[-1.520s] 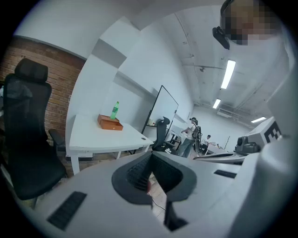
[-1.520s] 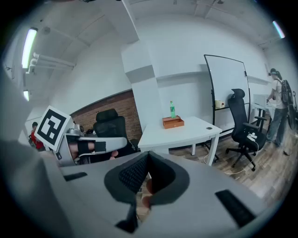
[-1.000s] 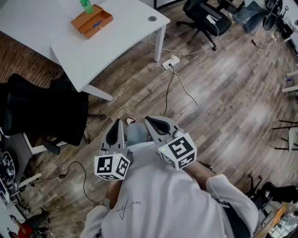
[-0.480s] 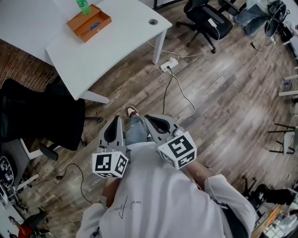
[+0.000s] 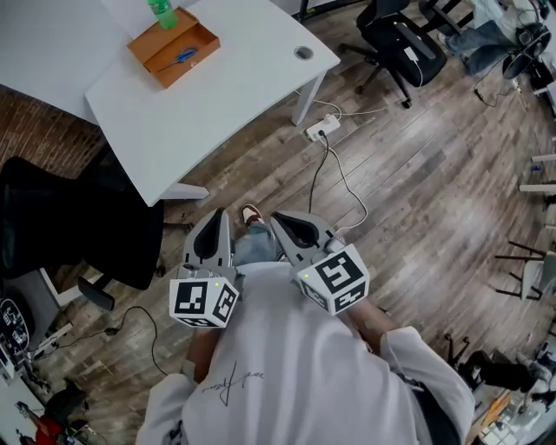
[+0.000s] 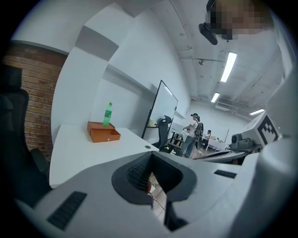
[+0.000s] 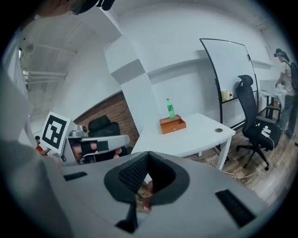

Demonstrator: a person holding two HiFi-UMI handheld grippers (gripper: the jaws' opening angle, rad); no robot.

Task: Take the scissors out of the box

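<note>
On the white table [image 5: 217, 96], toward its far side: orange box [image 5: 196, 38] with the blue-handled scissors [image 5: 181, 57] lying inside, green bottle [image 5: 162, 10] just behind the box. Both grippers are well clear of the table, off its near edge, held side by side over the wood floor [image 5: 434, 174]. Left gripper [image 5: 219, 215]: jaws together, nothing between them. Right gripper [image 5: 278, 219]: jaws together, empty. Black office chair [image 5: 78, 217] sits at the table's near-left corner. Power strip [image 5: 322, 127] lies by the table leg.
</note>
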